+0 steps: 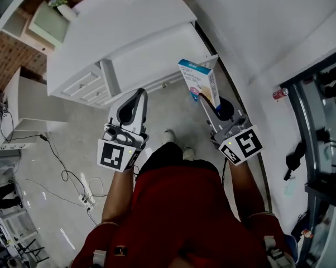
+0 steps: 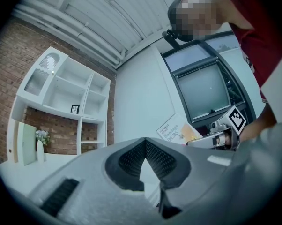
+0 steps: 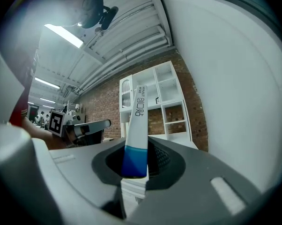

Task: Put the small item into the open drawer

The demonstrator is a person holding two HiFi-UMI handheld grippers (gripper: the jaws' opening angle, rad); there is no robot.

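Observation:
The small item is a white and blue bandage box (image 1: 200,81). My right gripper (image 1: 208,102) is shut on its lower end and holds it upright in the air, in front of the white cabinet (image 1: 118,21). The right gripper view shows the box (image 3: 137,130) edge-on between the jaws (image 3: 135,150). A wide white drawer (image 1: 157,54) stands pulled out of the cabinet, just beyond the box. My left gripper (image 1: 135,98) hangs to the box's left, shut with nothing in it. In the left gripper view its tips (image 2: 144,142) meet, with the box (image 2: 176,132) off to their right.
Small closed drawers (image 1: 87,87) sit at the cabinet's left. A power strip with cables (image 1: 84,197) lies on the floor at left. A red can (image 1: 279,94) stands by a dark-framed glass door (image 1: 318,121). White shelving (image 3: 155,97) hangs on a brick wall.

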